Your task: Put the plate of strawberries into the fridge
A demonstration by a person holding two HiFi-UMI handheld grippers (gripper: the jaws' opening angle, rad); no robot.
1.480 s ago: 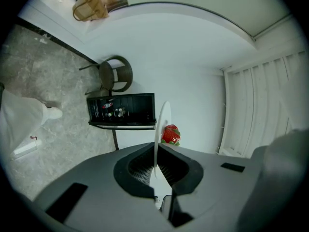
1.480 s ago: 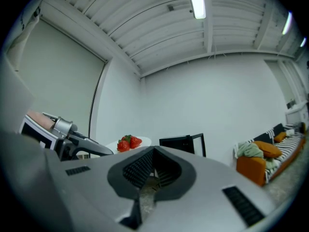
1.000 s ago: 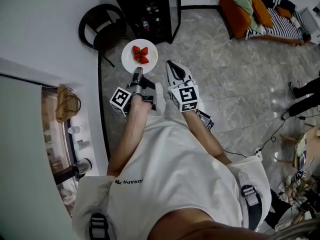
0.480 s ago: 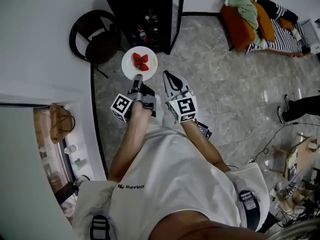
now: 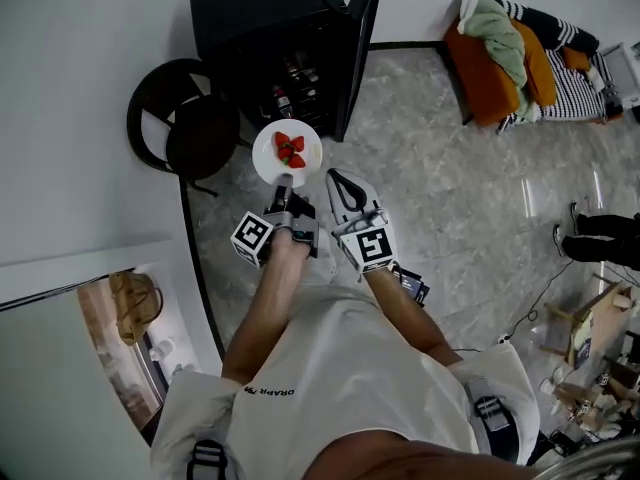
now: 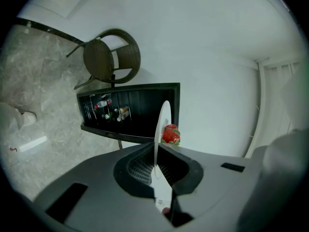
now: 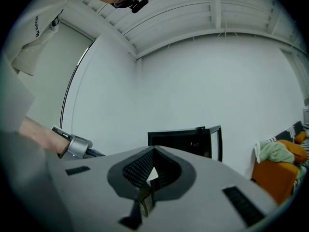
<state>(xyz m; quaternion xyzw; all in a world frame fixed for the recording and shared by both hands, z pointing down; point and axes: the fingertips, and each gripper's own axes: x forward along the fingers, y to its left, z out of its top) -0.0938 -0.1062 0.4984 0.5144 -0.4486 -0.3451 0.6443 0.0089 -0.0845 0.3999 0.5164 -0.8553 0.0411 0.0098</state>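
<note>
White china is what the left gripper point(image 6: 155, 166) has hold of: its jaws are clamped on the near rim of the plate point(image 5: 268, 160), which juts out ahead of the fingertips with nothing under its far edge. A few strawberries point(image 5: 290, 149) lie loose on it, just past the jaws and a little to the right of the plate's middle. Just to the right of this gripper, the right gripper point(image 5: 340, 178) points the same way with its jaws together on nothing. Straight ahead of both stands the black fridge point(image 5: 260, 13), its door point(image 5: 360, 38) swung open on the right side, with bottles point(image 5: 285, 93) visible on the shelves inside. A dark round chair point(image 5: 185, 128) sits to the left of the fridge, off the line of travel. The carry looks well along but the plate is not yet inside. Since the hold is on one edge only, the plate probably wants to sag or twist, so the wrist should stay flat and the approach slow enough that the berries do not roll off the far side. I would steer slightly left of the door's edge and pick a shelf space clear of the bottles. The far rim should land first, then the plate can slide in before the jaws let go. The free gripper could steady the door if it drifts.
</note>
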